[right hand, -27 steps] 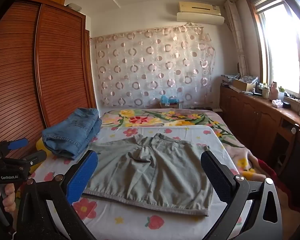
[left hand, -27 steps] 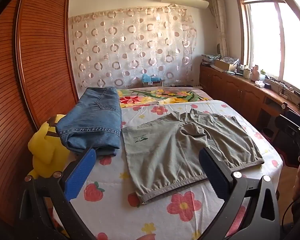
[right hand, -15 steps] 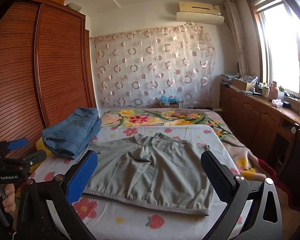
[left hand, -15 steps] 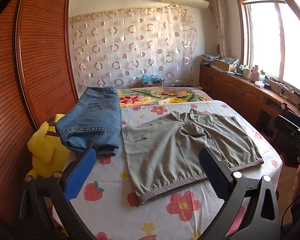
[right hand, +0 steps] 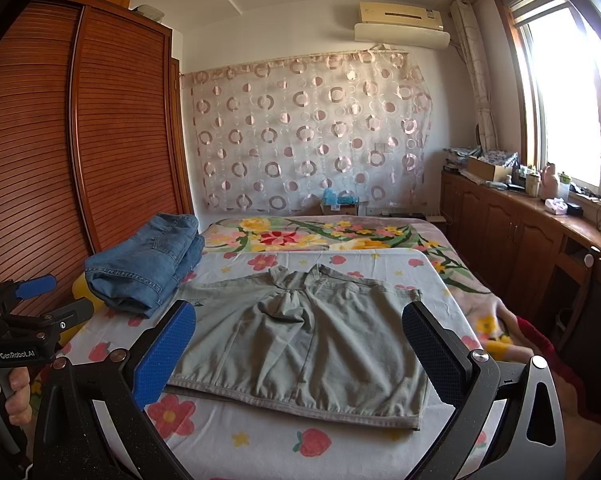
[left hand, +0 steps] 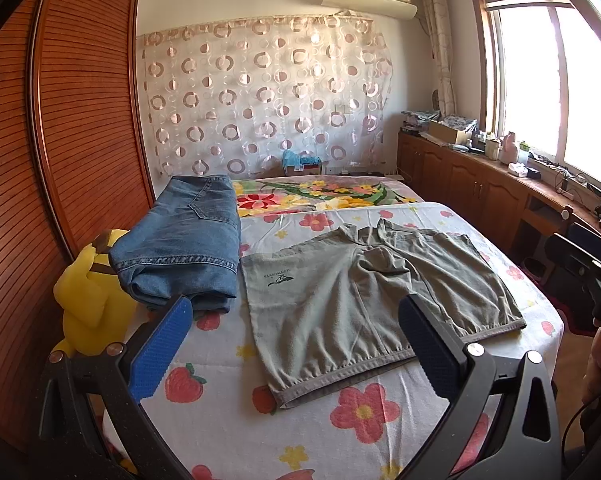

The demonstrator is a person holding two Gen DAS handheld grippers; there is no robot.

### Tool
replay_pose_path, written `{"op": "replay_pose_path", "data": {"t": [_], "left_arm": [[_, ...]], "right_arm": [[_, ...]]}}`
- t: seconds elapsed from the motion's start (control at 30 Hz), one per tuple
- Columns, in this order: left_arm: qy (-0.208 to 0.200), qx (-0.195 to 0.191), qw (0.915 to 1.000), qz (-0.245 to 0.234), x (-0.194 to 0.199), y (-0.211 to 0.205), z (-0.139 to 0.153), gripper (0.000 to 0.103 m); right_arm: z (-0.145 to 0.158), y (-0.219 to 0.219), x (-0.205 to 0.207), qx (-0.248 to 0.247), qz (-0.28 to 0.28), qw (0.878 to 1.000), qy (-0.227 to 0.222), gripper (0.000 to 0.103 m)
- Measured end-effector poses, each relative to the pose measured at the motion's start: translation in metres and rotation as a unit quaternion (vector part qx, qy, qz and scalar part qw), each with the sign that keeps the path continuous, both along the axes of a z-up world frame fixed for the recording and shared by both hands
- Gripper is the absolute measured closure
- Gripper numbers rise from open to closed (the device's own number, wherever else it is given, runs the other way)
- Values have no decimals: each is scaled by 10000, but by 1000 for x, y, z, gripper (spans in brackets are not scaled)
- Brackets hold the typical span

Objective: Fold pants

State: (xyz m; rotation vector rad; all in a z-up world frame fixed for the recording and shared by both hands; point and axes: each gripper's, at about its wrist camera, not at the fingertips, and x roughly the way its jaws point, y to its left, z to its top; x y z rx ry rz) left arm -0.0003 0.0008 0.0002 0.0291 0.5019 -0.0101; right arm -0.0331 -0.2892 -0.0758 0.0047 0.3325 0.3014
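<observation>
Nearest us, our left gripper (left hand: pixel 292 332) and right gripper (right hand: pixel 300 340) hang spread wide, holding nothing, above the bedsheet (right hand: pixel 260 444). Beyond, olive shorts (right hand: pixel 308 336) lie flat, waistband nearest, legs pointing away. Folded jeans (right hand: pixel 148 264) sit just beside, leftward.

This is a bedroom in a home: a bed (right hand: pixel 260 444) under a flower-and-strawberry sheet fills the room, beside a tall wooden wardrobe (right hand: pixel 112 128) with slatted doors. A wall air conditioner (right hand: pixel 400 24) hangs above a circle-patterned curtain (right hand: pixel 308 132), and low wooden cabinets (right hand: pixel 508 236) cluttered with household items run beneath a sunlit window (right hand: pixel 568 92). A yellow plush toy (left hand: pixel 88 300) sits at the bed's edge next to folded jeans (left hand: pixel 184 240).
</observation>
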Motion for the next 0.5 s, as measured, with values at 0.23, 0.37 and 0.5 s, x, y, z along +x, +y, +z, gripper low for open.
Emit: {"op": "replay_pose_path", "data": {"t": [0.23,0.37,0.5], "left_arm": [[-8,-12,10000,-4,0,0,0,0],[-11,-19,10000,-5,0,0,0,0],[-22,-20,10000,-8,0,0,0,0]], "right_arm": [[0,0,0,-4,4,10000,2,0],[1,0,0,3,2,10000,3,0],[1,0,0,1,5,10000,3,0]]}}
